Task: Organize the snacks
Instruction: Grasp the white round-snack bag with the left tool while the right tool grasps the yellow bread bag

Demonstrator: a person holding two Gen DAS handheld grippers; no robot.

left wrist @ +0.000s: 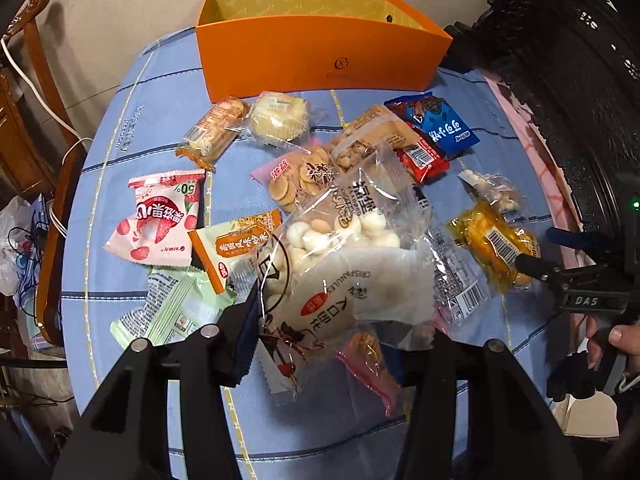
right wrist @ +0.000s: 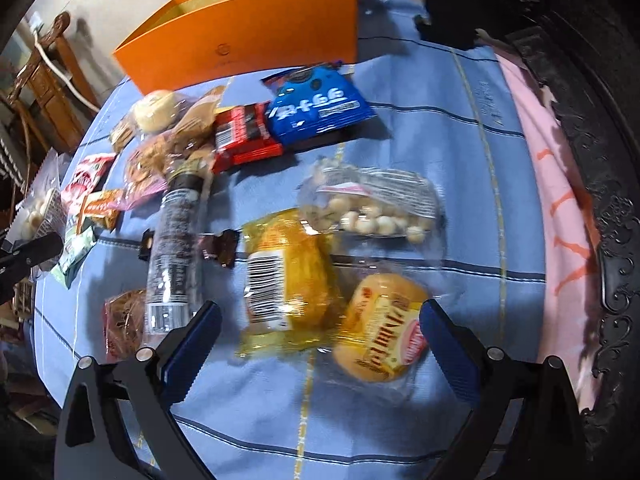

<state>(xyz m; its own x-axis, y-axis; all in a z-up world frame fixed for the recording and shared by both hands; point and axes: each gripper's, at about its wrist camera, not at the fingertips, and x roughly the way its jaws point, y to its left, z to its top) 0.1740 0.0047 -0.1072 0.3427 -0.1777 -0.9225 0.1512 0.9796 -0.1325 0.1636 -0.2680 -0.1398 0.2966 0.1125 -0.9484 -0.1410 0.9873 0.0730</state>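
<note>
— On the blue tablecloth, what sits by the orange box?
— Loose snacks. Left gripper is clamped on a clear bag of white balls, lifted; right gripper gapes wide over yellow packets, touching nothing.

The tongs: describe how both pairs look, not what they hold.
Both the left tongs and the right tongs have glossy black angular frames, silver round pins and ribbed dark-blue pads. White lettering reading DAS marks the side of the right tongs.
</note>
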